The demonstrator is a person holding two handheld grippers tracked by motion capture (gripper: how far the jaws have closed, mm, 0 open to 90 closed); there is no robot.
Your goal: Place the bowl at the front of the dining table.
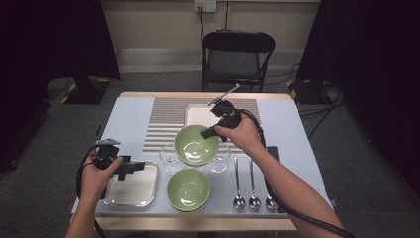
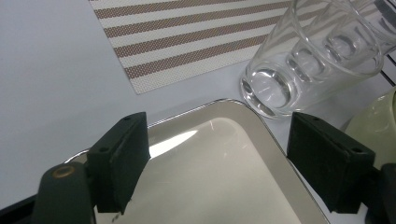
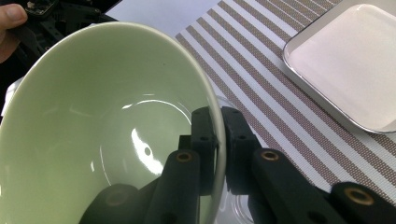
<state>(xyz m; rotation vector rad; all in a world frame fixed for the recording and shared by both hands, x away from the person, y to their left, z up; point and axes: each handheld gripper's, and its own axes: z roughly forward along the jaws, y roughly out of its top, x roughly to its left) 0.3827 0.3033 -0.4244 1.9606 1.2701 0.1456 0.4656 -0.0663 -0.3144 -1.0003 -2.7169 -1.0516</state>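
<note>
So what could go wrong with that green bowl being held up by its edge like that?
The right gripper pinches only the thin rim of the lifted green bowl, so it might slip or tip out. It hangs right above two glasses and a second green bowl; a drop could chip or topple them. The left gripper hovers open over the steel tray, too far off to steady anything.

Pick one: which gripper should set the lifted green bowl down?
Right. The right gripper is shut on the green bowl's rim; the left gripper hangs open over the steel tray.
</note>
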